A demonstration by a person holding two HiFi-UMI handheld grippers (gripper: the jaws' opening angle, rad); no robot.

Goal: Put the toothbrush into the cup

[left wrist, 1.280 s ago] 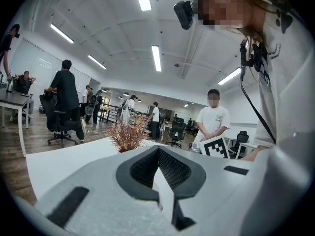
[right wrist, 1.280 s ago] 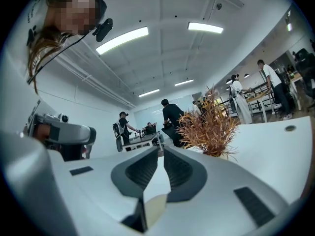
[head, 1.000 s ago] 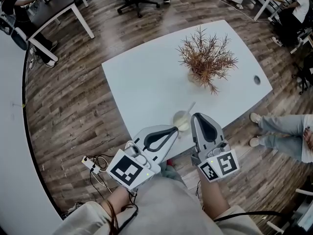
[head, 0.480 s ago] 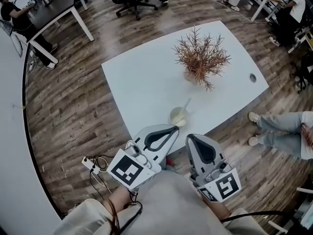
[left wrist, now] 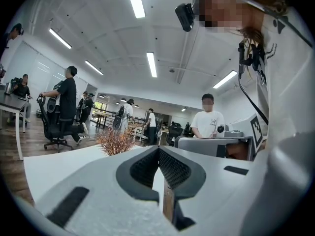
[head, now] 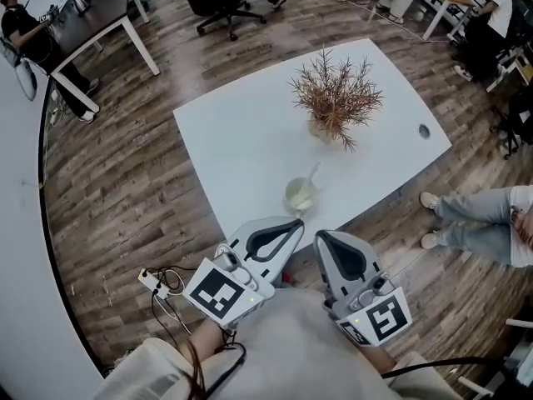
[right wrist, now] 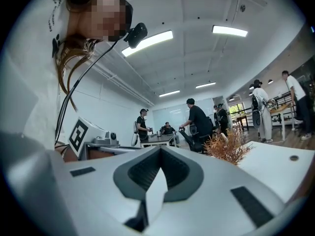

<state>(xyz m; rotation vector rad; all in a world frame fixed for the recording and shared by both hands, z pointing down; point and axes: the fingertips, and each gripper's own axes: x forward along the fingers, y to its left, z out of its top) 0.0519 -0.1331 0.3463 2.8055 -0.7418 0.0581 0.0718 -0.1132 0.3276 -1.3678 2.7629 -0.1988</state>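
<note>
1. The left gripper (head: 294, 222) is held with its jaws brought together at the tips; nothing is clamped between them, as seen in the left gripper view.
2. The right gripper (head: 321, 237) is likewise closed at the tips and empty, as seen in the right gripper view.
3. The two grippers are held side by side, close together, at the near edge of the white table (head: 241, 140), with their tips pointed toward it.
4. The cup (head: 301, 197) is found just ahead of both grippers' tips and is touched by neither.
5. The toothbrush (head: 312, 174) is seen standing in the cup, its upper end leaning away from the grippers.
6. A dried plant (head: 336, 98) is set farther ahead of the grippers, well beyond the cup.
</note>
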